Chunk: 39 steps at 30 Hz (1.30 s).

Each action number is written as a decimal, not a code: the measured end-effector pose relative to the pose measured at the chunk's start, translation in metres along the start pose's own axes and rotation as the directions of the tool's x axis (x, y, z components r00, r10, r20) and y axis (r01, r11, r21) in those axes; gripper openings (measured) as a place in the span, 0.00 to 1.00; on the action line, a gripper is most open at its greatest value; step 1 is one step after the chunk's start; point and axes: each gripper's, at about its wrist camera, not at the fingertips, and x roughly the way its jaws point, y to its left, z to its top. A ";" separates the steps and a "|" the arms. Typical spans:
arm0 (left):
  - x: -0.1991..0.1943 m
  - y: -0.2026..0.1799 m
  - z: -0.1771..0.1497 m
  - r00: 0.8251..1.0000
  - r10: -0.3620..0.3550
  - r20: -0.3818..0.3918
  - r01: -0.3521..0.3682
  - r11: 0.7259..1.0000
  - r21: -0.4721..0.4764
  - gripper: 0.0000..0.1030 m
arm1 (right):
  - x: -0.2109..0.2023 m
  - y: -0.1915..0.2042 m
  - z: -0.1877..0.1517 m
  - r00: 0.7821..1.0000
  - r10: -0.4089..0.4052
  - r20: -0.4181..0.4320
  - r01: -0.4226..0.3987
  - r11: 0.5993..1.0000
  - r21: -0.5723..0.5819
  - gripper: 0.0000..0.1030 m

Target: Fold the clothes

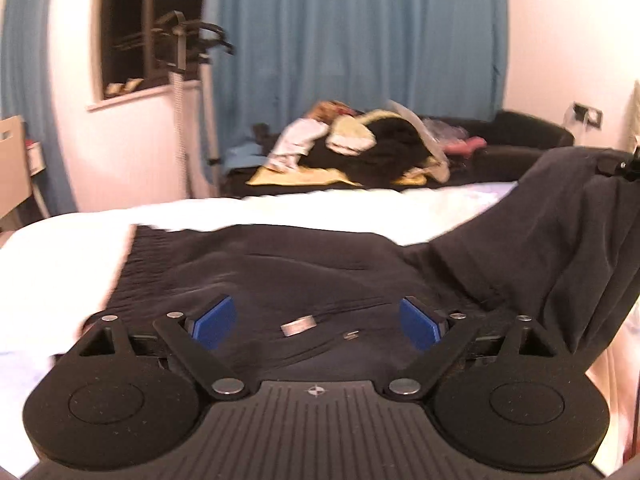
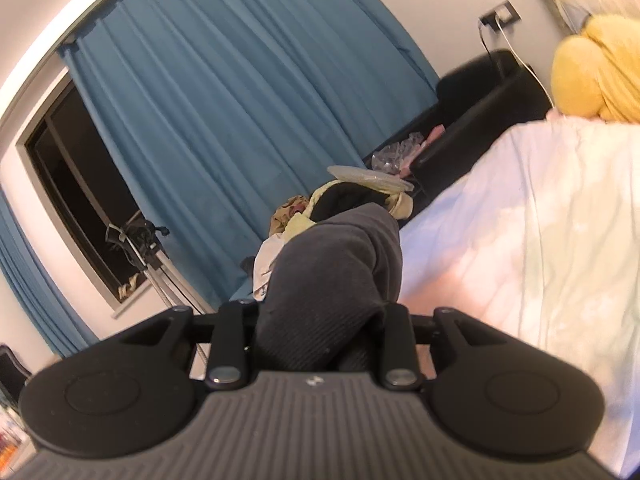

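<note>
A black garment (image 1: pixel 280 272) lies spread across the white bed (image 1: pixel 320 208), its ribbed waistband towards the left. My left gripper (image 1: pixel 316 320) hovers just over it with its blue pads (image 1: pixel 214 322) wide apart and nothing between them. The garment's right part rises off the bed in the left wrist view, towards the upper right (image 1: pixel 560 220), where a bit of the right gripper (image 1: pixel 624 168) shows. In the right wrist view my right gripper (image 2: pixel 320 320) is shut on a bunched fold of this dark cloth (image 2: pixel 336 264), which hides the pads.
A pile of mixed clothes (image 1: pixel 352 144) lies on a dark sofa (image 1: pixel 520 136) beyond the bed, before blue curtains (image 1: pixel 352 40). A stand (image 1: pixel 180 80) is by the window on the left. A yellow cushion (image 2: pixel 592 68) rests at the bed's head.
</note>
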 end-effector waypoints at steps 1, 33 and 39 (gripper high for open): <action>-0.007 0.011 -0.001 1.000 0.015 0.014 -0.014 0.999 -0.030 0.89 | 0.000 0.006 -0.002 1.000 0.006 0.006 -0.006 1.000 -0.018 0.31; -0.030 0.279 -0.047 0.970 0.093 0.225 0.127 0.596 -0.793 0.90 | 0.069 0.334 -0.338 0.889 0.270 -0.370 -0.457 0.475 -0.752 0.66; -0.039 0.259 -0.039 0.961 0.047 0.274 0.174 0.664 -0.727 0.90 | 0.002 0.296 -0.291 0.778 0.369 -0.509 -0.616 0.286 -0.734 0.70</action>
